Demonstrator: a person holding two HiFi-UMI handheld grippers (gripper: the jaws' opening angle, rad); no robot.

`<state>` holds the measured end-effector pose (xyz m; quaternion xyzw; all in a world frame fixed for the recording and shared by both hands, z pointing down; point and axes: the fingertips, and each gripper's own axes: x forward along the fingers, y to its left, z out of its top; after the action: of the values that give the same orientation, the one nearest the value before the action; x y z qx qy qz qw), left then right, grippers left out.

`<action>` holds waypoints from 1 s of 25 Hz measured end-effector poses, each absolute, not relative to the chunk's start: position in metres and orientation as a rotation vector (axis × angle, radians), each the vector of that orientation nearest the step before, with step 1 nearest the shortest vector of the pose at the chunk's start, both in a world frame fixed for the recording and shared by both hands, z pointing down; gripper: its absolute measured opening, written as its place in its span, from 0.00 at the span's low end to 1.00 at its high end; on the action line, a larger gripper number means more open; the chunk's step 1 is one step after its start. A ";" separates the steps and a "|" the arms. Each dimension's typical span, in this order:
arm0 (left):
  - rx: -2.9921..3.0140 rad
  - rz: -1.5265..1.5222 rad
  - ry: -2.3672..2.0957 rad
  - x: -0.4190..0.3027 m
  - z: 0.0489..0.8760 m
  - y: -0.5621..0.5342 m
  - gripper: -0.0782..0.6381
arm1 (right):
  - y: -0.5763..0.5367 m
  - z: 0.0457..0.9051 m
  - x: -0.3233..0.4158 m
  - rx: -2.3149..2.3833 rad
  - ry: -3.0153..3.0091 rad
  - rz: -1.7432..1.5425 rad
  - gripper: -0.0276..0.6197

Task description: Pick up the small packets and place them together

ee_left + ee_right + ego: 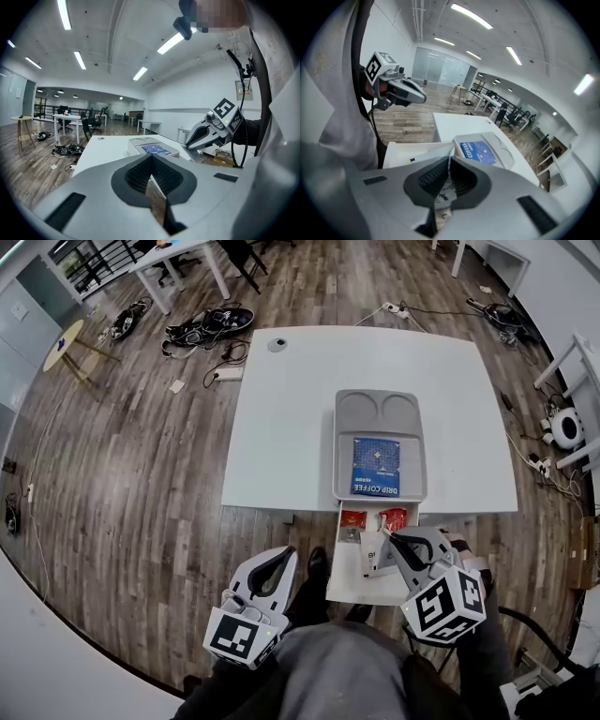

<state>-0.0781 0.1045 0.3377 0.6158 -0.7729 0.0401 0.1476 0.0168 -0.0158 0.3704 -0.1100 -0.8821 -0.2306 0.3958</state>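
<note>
My left gripper (pixel 283 559) hangs off the white table's (pixel 281 427) near edge, jaws pressed together. On the grey plastic tray (pixel 343 451), a blue packet (pixel 376 465) reads "DRIP COFFEE" (upside down to me). My right gripper (pixel 389 538) pinches a small white printed packet (pixel 373 555) over the low white stand (pixel 349 587), near two small red packets (pixel 353 518).

Left hand-held gripper (pixel 151 158) closed, brown sliver (pixel 153 197) showing, perhaps floor (pixel 28 161).
</note>
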 end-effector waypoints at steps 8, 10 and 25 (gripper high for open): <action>1.683 0.112 -2.230 -0.112 0.351 0.106 0.10 | -0.087 0.348 -0.030 -0.122 -2.280 -0.580 0.07; 1.656 0.112 -2.238 -0.122 0.356 0.109 0.10 | -0.099 0.351 -0.043 -0.111 -2.274 -0.576 0.07; 1.531 0.090 -2.228 -0.166 0.389 0.127 0.10 | -0.110 0.383 -0.102 -0.101 -2.305 -0.527 0.18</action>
<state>-0.1664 0.1270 0.3886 0.5526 -0.8041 0.0326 0.2167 -0.1018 -0.1098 0.3833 -0.0393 -0.9018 -0.2060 0.3780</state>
